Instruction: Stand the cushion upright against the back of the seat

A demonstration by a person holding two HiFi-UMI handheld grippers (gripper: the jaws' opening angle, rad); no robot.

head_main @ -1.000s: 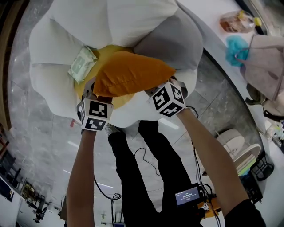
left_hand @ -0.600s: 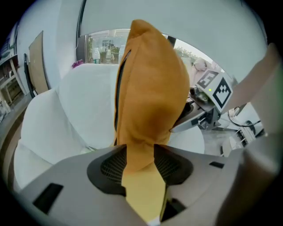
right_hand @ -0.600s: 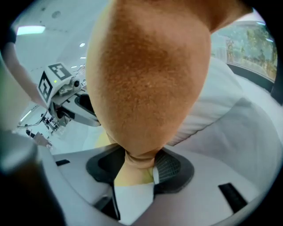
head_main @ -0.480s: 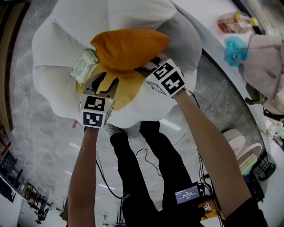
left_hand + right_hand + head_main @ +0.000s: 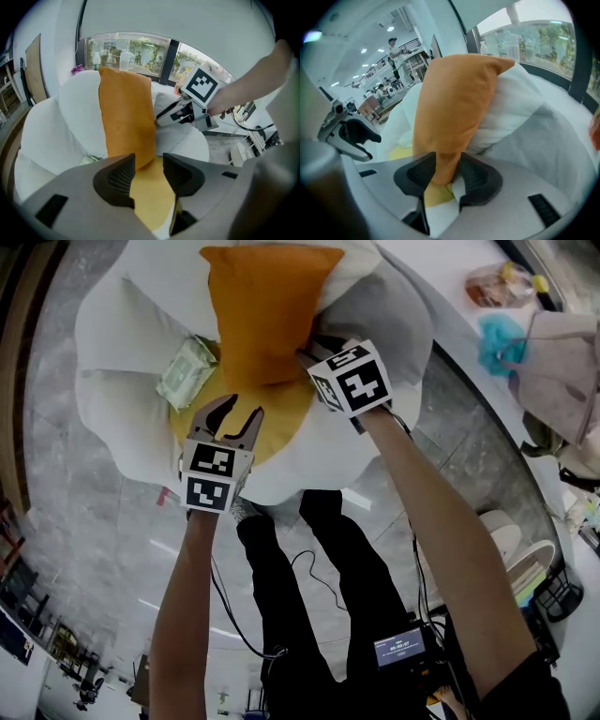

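An orange cushion (image 5: 267,306) stands on end against the back petals of the white flower-shaped seat (image 5: 112,334), its lower edge on the yellow centre pad (image 5: 281,418). My right gripper (image 5: 307,360) is shut on the cushion's lower right corner (image 5: 445,164), and its jaws have just been closing on the fabric. My left gripper (image 5: 237,411) hangs over the yellow pad just short of the cushion (image 5: 126,112). Its jaws have just been opening, and they stand wide with nothing between them (image 5: 149,171).
A green-and-white wipes packet (image 5: 186,371) lies on the seat left of the cushion. A grey petal (image 5: 375,315) rises right of it. A white counter (image 5: 450,277) with a teal item and bags curves past at the upper right. Marble floor with a cable (image 5: 309,568) surrounds my legs.
The cushion went from lying flat to standing on end against the seat back. The right gripper travelled away from me with it. The left gripper let go and opened.
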